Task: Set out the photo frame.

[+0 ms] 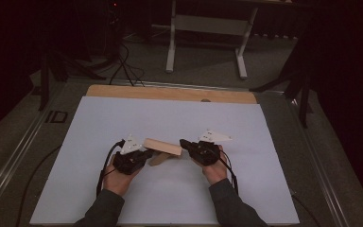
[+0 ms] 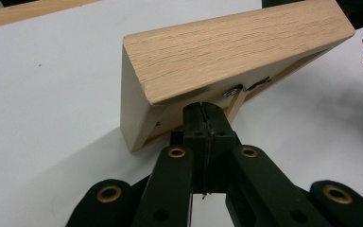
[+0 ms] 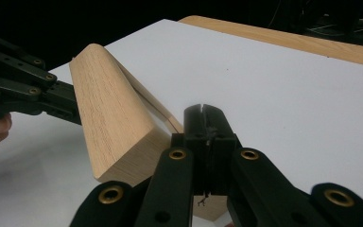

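While both my jaws stand pressed together, left gripper (image 1: pixel 144 155) and right gripper (image 1: pixel 185 144) flank the wooden block (image 1: pixel 163 146), tilted above the white bench (image 1: pixel 170 198), centre.

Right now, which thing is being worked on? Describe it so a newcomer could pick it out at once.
Find the white sheet covering the table. Near its middle, between the left claw and the right claw, is a pale oak block, tilted, with a recessed underside. It is the lone wooden piece there.
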A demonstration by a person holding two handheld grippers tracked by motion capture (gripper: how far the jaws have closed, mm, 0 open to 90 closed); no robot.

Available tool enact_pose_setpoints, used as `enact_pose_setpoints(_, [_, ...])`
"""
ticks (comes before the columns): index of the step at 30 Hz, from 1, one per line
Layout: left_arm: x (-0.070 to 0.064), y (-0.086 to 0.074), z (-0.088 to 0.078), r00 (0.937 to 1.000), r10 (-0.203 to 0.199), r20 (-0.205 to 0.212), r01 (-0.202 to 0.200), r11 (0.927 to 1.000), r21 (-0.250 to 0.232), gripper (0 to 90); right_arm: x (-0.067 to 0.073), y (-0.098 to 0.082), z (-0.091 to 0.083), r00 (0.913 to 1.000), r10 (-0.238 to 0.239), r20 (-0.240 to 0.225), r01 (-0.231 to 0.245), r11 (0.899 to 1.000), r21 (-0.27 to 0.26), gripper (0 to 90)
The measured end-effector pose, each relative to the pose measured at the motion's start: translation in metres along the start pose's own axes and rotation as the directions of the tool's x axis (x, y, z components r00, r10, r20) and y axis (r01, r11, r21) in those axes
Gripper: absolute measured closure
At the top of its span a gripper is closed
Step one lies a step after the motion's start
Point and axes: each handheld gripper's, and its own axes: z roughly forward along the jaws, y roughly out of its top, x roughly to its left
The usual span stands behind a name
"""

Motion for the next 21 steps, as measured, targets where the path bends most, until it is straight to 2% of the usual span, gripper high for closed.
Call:
enact_pose_setpoints(6, [-0.0004,0.0008,0.0022,0.9999,-0.012,0.004,0.012,0.9999,-0.004,89.6,-0.0001,-0.0004,-0.0002,1.0,-0.002,-0.002,0.002,1.0,-0.001,89.6])
enact_pose_setpoints(21, [-0.003,0.0041,0.0055,0.9999,-0.012,0.002,0.012,0.9999,-0.007,89.6,0.0035,-0.0006,-0.0004,0.9998,-0.015,-0.011,0.015,1.0,0.009,89.6])
